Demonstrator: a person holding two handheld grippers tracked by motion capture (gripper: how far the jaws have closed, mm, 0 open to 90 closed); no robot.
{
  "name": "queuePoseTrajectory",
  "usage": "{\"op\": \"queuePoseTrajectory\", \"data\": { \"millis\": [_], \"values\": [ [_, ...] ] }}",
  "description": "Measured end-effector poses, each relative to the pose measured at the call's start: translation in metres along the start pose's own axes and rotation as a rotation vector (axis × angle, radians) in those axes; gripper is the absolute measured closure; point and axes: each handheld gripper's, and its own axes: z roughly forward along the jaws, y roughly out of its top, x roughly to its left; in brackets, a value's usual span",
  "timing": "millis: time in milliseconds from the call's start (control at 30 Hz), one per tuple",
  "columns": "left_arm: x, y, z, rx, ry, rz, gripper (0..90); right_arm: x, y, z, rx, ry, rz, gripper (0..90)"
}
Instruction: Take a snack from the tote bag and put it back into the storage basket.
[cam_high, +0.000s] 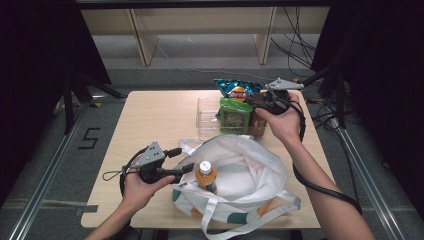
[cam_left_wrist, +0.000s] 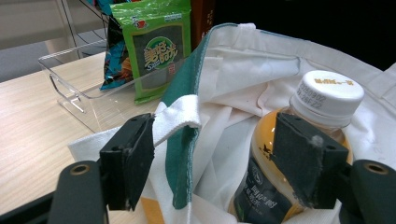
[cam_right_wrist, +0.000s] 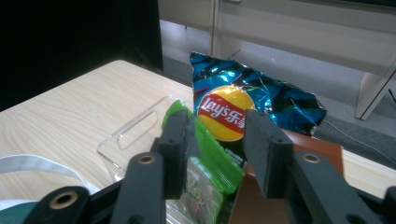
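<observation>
Right gripper (cam_high: 256, 101), jaws apart and empty, is held over the green snack packet (cam_high: 235, 115) at upper right, to be grasped next for the tote bag (cam_high: 250, 170), whose rim is straddled, unpinched, by the left gripper (cam_high: 182, 161).

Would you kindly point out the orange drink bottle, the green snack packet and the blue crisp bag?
orange drink bottle (cam_high: 205, 174), high view, on its white cap and neck.
green snack packet (cam_left_wrist: 156, 49), left gripper view, on its printed front.
blue crisp bag (cam_right_wrist: 226, 113), right gripper view, on its round logo.
</observation>
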Motion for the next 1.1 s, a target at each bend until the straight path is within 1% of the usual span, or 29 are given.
{"op": "queuePoseTrajectory", "data": {
  "millis": [100,133,200,233,267,300,333,367,400,433,467,500,533,567,600,633,667,700,733,767,800,833,867,900,933,967,1000,1067,1100],
  "values": [
    [0.001,0.0,0.0,-0.003,0.007,-0.005,28.7,-0.002,-0.001,-0.009,0.009,0.001,0.001,57.7],
    [0.001,0.001,-0.001,0.0,0.012,-0.006,28.7,-0.002,-0.001,-0.011,0.01,0.002,0.018,56.4],
    [0.001,0.001,-0.001,-0.003,0.014,-0.008,28.7,-0.004,-0.002,-0.016,-0.004,-0.004,0.017,54.2],
    [0.001,0.0,-0.002,-0.001,0.015,-0.003,28.7,-0.005,-0.002,-0.019,0.007,-0.002,0.037,53.4],
    [0.001,0.0,-0.002,0.0,0.015,-0.001,28.6,-0.008,-0.003,-0.021,-0.016,-0.006,0.033,52.6],
    [0.001,0.0,-0.002,0.0,0.015,-0.003,28.7,-0.008,-0.003,-0.024,-0.006,-0.007,0.053,51.5],
    [0.001,0.0,-0.003,-0.002,0.018,-0.008,28.6,-0.009,-0.003,-0.027,-0.005,-0.016,0.062,50.5],
    [0.001,0.0,-0.002,-0.009,0.012,-0.012,28.6,-0.012,-0.004,-0.028,-0.016,-0.029,0.046,49.5],
    [0.002,0.0,-0.003,-0.011,0.007,-0.007,28.6,-0.011,-0.005,-0.03,-0.003,-0.033,0.071,48.9],
    [0.001,0.0,-0.004,-0.006,0.016,-0.008,28.6,-0.012,-0.007,-0.031,-0.001,-0.029,0.07,48.9],
    [0.001,0.0,-0.004,-0.006,0.016,-0.004,28.6,-0.012,-0.008,-0.033,0.005,-0.03,0.079,48.9],
    [0.001,0.0,-0.004,0.001,0.02,0.0,28.6,-0.013,-0.01,-0.033,0.006,-0.036,0.071,48.8],
    [0.001,-0.001,-0.003,0.0,0.019,0.0,28.9,-0.013,-0.011,-0.035,0.018,-0.03,0.08,48.8],
    [0.001,-0.001,-0.004,0.007,0.027,0.0,28.9,-0.013,-0.013,-0.036,0.017,-0.035,0.071,48.7],
    [0.001,-0.001,-0.003,0.007,0.028,0.0,29.0,-0.014,-0.015,-0.037,0.035,-0.023,0.05,48.6],
    [0.0,-0.001,-0.004,0.005,0.029,-0.002,29.0,-0.012,-0.017,-0.038,0.033,-0.028,0.05,48.6],
    [0.001,0.0,-0.003,-0.003,0.02,-0.001,29.0,-0.011,-0.018,-0.04,0.047,-0.02,0.066,48.5],
    [0.0,0.001,-0.003,-0.002,0.027,-0.006,28.9,-0.012,-0.019,-0.041,0.041,-0.025,0.046,48.3],
    [0.0,0.001,-0.003,-0.006,0.024,-0.006,28.9,-0.014,-0.019,-0.043,0.041,-0.026,0.043,48.0],
    [0.0,0.001,-0.002,-0.011,0.018,-0.016,28.8,-0.013,-0.019,-0.044,0.041,-0.02,0.072,47.8],
    [0.0,0.001,-0.002,-0.009,0.014,-0.005,28.7,-0.015,-0.02,-0.045,0.024,-0.027,0.056,47.5],
    [0.0,0.001,-0.002,-0.01,0.014,-0.004,28.7,-0.015,-0.02,-0.046,0.032,-0.027,0.069,47.3],
    [-0.001,0.001,-0.003,-0.004,0.023,0.0,28.7,-0.016,-0.021,-0.048,0.034,-0.028,0.075,47.3],
    [-0.001,0.001,-0.004,-0.005,0.025,-0.002,28.7,-0.019,-0.023,-0.049,0.038,-0.032,0.056,47.3],
    [-0.001,0.001,-0.004,-0.01,0.024,-0.001,28.7,-0.019,-0.026,-0.049,0.04,-0.029,0.06,47.3],
    [-0.001,0.002,-0.005,-0.009,0.03,-0.004,28.6,-0.018,-0.028,-0.05,0.04,-0.033,0.079,47.3],
    [-0.002,0.002,-0.005,-0.012,0.031,-0.005,28.6,-0.017,-0.031,-0.051,0.056,-0.031,0.083,47.3],
    [-0.003,0.004,-0.005,-0.019,0.032,-0.004,28.5,-0.018,-0.035,-0.052,0.047,-0.029,0.082,47.2],
    [-0.004,0.005,-0.005,-0.016,0.037,-0.008,28.5,-0.018,-0.037,-0.054,0.056,-0.027,0.098,47.2]
  ]
}}
